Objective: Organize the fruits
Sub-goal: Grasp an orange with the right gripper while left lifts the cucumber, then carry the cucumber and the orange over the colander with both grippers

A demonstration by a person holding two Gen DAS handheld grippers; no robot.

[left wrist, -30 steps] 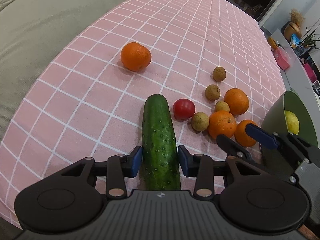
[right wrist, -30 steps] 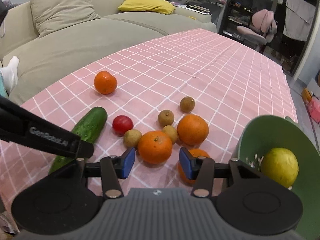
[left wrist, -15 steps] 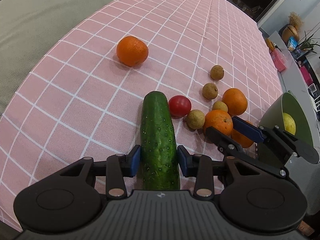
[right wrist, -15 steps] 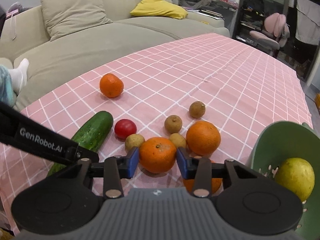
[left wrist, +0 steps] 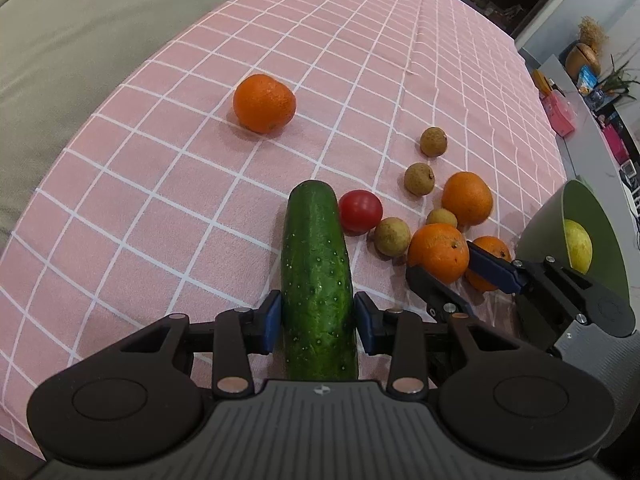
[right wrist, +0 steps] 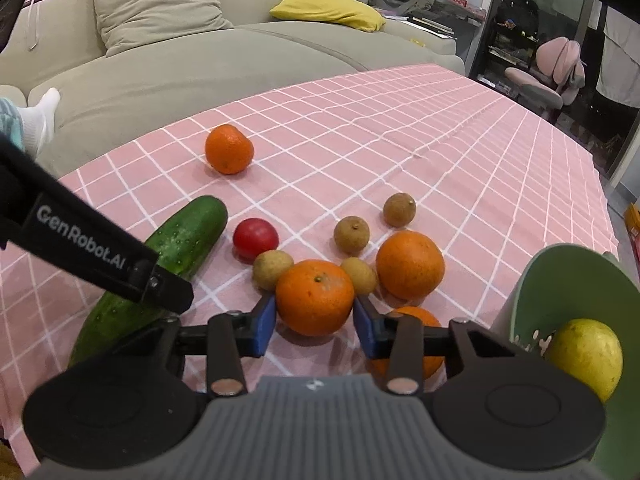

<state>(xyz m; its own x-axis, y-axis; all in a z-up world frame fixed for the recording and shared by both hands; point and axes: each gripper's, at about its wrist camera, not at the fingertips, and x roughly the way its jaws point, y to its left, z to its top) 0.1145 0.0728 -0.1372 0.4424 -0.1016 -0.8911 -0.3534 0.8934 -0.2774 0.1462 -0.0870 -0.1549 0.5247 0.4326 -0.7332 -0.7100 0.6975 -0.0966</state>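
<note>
My left gripper (left wrist: 316,322) is shut on a green cucumber (left wrist: 316,276), which lies along my fingers on the pink checked cloth (left wrist: 160,200). My right gripper (right wrist: 314,322) is shut on an orange (right wrist: 314,296) and shows in the left wrist view (left wrist: 444,268). Around it lie a red tomato (right wrist: 256,236), several small brown longans (right wrist: 351,234), two more oranges (right wrist: 410,264) and a lone orange (right wrist: 229,148) farther off. A green bowl (right wrist: 532,292) at the right holds a yellow-green fruit (right wrist: 588,352).
A grey sofa (right wrist: 200,64) with cushions runs along the table's far left edge. A pink chair (right wrist: 552,76) and shelves stand beyond the table's far end. The bowl stands close to the table's right edge.
Both grippers have closed: the left on the cucumber, the right on the orange, after moving forward around it. The fruits on the cloth have not moved.
</note>
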